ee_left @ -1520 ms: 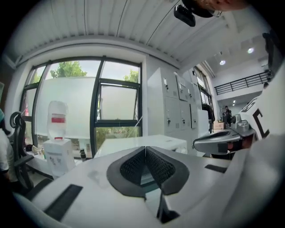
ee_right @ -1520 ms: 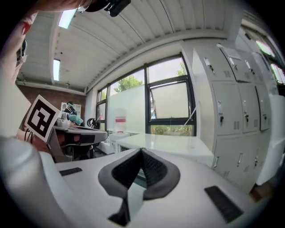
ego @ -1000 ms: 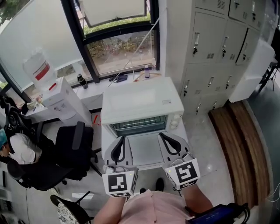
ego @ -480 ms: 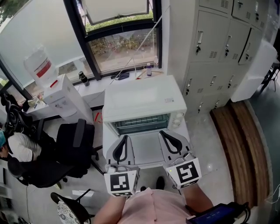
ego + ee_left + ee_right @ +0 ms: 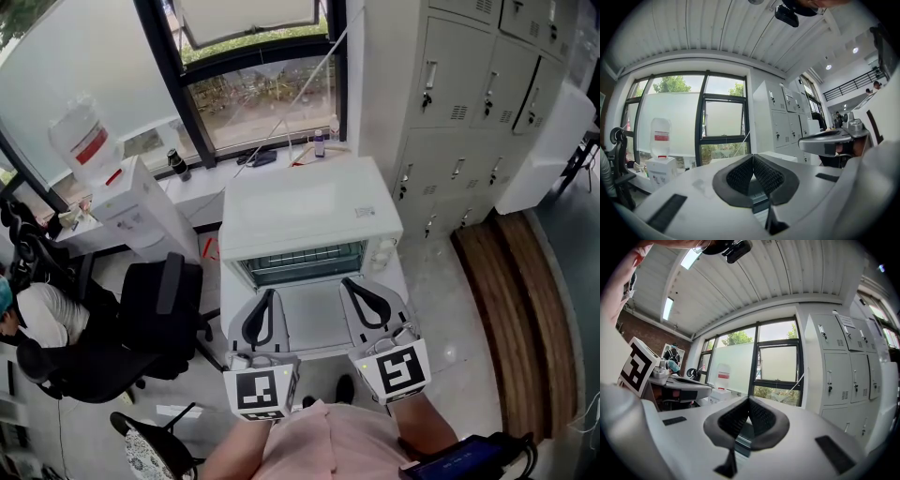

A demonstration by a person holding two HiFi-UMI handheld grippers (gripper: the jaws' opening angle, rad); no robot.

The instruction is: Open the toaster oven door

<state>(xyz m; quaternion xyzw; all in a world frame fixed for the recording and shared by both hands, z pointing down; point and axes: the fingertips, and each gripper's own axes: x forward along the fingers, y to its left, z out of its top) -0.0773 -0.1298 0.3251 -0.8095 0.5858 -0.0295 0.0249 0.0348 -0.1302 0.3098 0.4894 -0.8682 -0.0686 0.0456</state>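
The door [image 5: 314, 323] of the toaster oven [image 5: 302, 208] already lies flat open, I'd judge; left gripper [image 5: 264, 300] and right gripper [image 5: 352, 289] hover over it, fingers clenched on nothing; nothing seems left.

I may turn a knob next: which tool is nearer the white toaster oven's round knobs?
Right. The right tool points at the boxy white toaster oven just left of its round white knobs; the left tool is farther left, before the oven's opposite side.
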